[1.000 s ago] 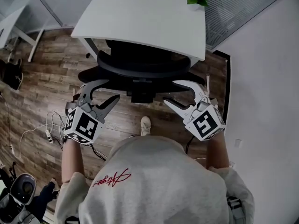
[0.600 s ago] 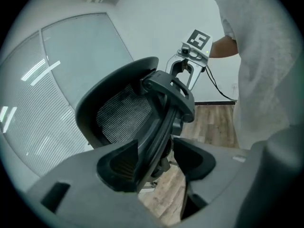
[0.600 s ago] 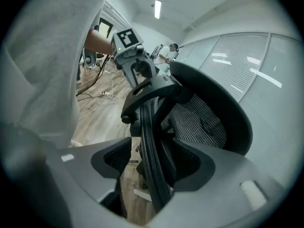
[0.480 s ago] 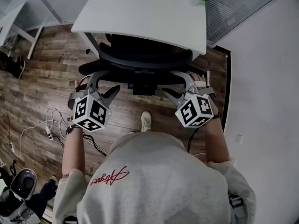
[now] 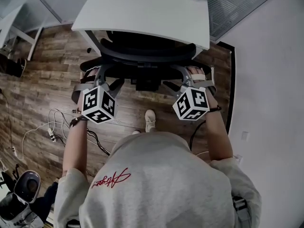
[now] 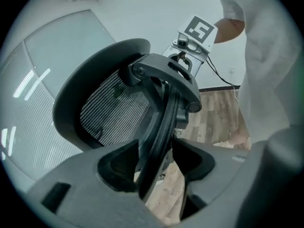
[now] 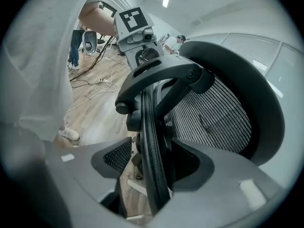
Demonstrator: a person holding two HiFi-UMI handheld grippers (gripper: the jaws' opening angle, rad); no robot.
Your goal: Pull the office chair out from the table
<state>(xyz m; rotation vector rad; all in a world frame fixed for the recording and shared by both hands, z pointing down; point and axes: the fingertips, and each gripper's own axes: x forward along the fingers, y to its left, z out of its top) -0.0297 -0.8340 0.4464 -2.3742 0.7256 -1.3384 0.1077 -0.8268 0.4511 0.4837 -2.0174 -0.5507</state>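
Under the white counter (image 5: 142, 13), far side: office chair (image 5: 147, 56), tucked in. Left tongs (image 5: 102, 78), right tongs (image 5: 184, 78): we hold both apart astride its backrest rim (image 7: 154, 165). The left have just been closing slightly, the right opening wider.

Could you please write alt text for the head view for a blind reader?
From above, a person's left gripper and right gripper straddle the back of a chair tucked under a table. The left jaws have just been closing, the right opening.

The black mesh-backed office chair (image 5: 147, 56) stands upright, tucked under the white table (image 5: 142, 8), backrest facing outward.
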